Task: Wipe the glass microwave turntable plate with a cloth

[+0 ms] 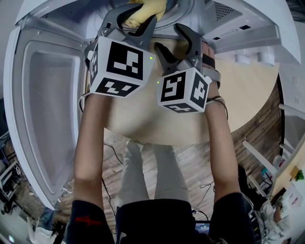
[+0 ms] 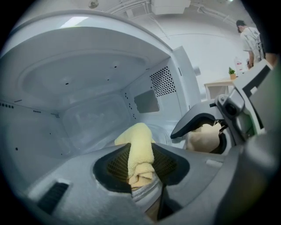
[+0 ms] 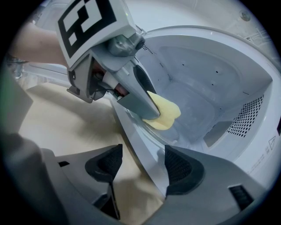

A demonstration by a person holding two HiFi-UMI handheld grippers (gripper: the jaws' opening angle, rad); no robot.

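My left gripper (image 1: 136, 19) reaches into the open microwave and is shut on a folded yellow cloth (image 1: 148, 8). In the left gripper view the cloth (image 2: 140, 151) sticks out between the jaws of that gripper (image 2: 141, 171), over the glass turntable plate (image 2: 166, 132) on the oven floor. The right gripper view shows the cloth (image 3: 166, 115) resting on the plate (image 3: 169, 135) under the left gripper (image 3: 142, 99). My right gripper (image 3: 142, 165) is open and holds nothing. It hovers at the oven's front sill (image 3: 140, 145), just right of the left gripper.
The microwave door (image 1: 43, 105) hangs wide open at the left. The oven stands on a light wooden table (image 1: 248, 81). The cavity walls and a vent grille (image 2: 163, 81) close in around the left gripper. A person (image 2: 250, 39) stands far off in the room.
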